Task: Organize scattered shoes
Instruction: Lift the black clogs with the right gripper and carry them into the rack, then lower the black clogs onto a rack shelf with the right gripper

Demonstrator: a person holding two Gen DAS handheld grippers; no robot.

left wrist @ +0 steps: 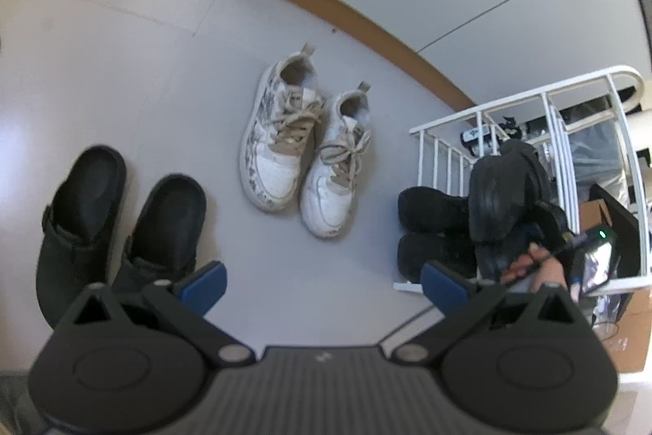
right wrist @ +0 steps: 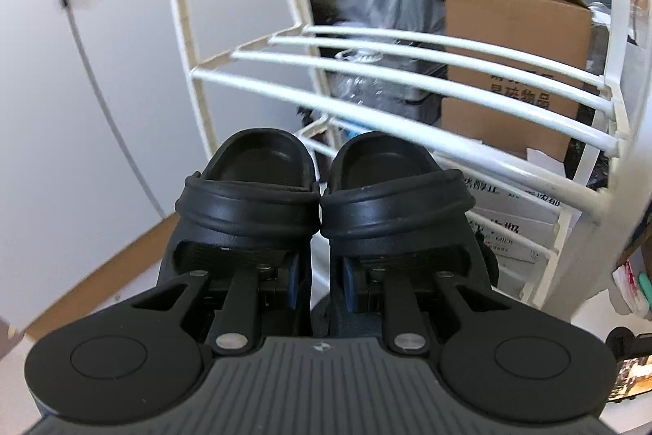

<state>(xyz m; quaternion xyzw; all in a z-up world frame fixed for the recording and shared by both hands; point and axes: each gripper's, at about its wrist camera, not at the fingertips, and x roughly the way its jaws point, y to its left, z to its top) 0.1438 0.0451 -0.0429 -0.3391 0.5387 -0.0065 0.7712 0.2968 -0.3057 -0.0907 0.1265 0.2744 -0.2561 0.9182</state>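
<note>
On the far left of the left wrist view we see a pair of black clogs (left wrist: 118, 227) lying side by side on the pale floor (left wrist: 142, 88), toes toward us. Our left hand-held gripper (left wrist: 322, 282) hangs above the floor with its blue pads wide apart and nothing between them. Beyond it, near the middle, a pair of white sneakers (left wrist: 301, 149) rests against each other, well apart from the clogs. Further right, more black shoes (left wrist: 432, 231) sit at the foot of the white shoe rack (left wrist: 542, 100). In the right wrist view, our right hand-held gripper (right wrist: 320, 282) is clamped on a pair of black sandals (right wrist: 322, 198), its pads pinching their inner walls together, holding them up just before the rack's white bars (right wrist: 407, 68); a cardboard box (right wrist: 513, 39) stands behind the rack
</note>
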